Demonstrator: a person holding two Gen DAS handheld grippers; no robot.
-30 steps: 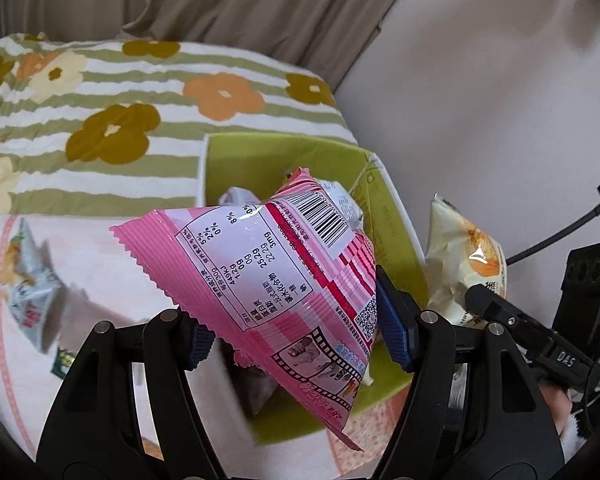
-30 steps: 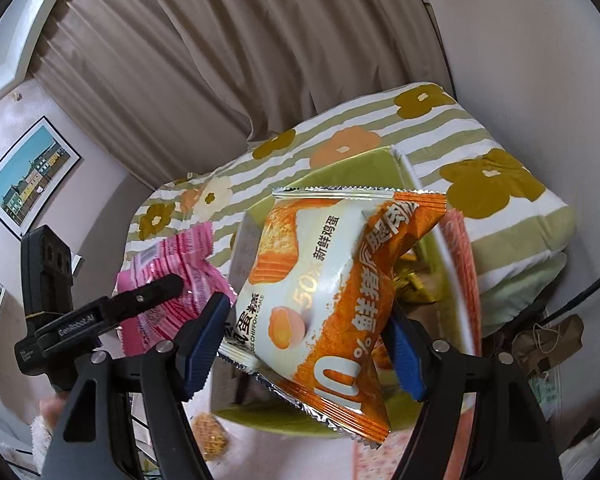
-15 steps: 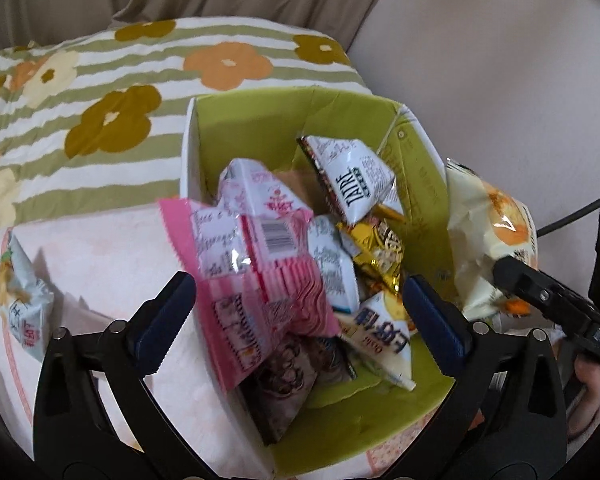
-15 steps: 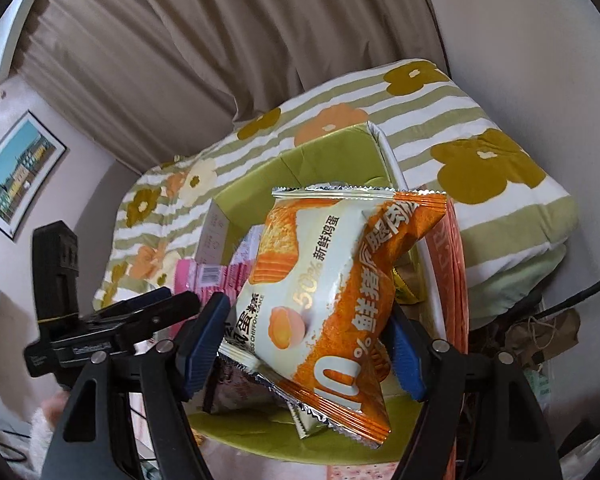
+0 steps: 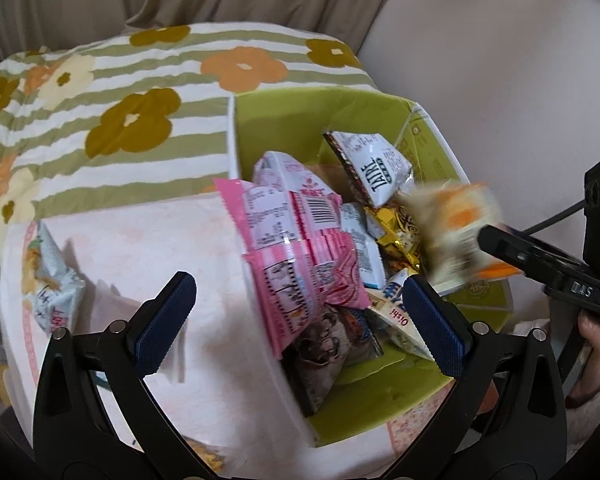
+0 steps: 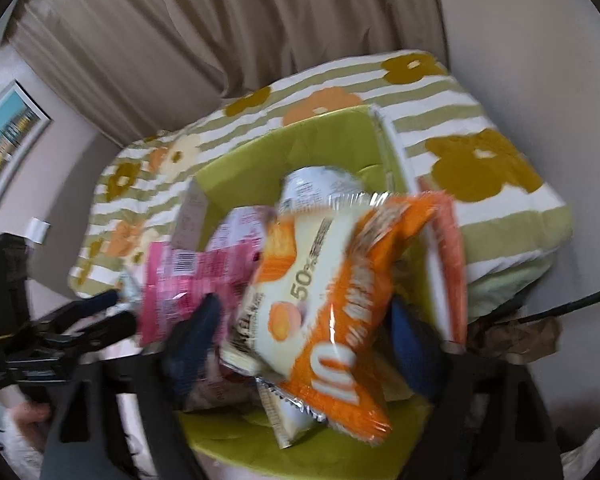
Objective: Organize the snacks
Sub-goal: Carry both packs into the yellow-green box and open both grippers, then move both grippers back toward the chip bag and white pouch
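L gripper [image 5: 300, 312] wide open, empty, near green box [image 5: 440, 376]; R gripper [image 6: 304, 344] looks unclamped around blurred orange bag [image 6: 336, 304].

I see a bed covered by a striped quilt [image 5: 100, 80] in green and white with big orange, cream and olive flowers. Nearer my cameras a pale pink cloth [image 5: 148, 248] lies over the bedding. A green-lined box [image 5: 292, 120] sits on the bed, its left wall along the pink cloth's edge, with snack packets piled inside. A small pale blue snack bag [image 5: 48, 280] lies alone on the pink cloth, well left of the box.
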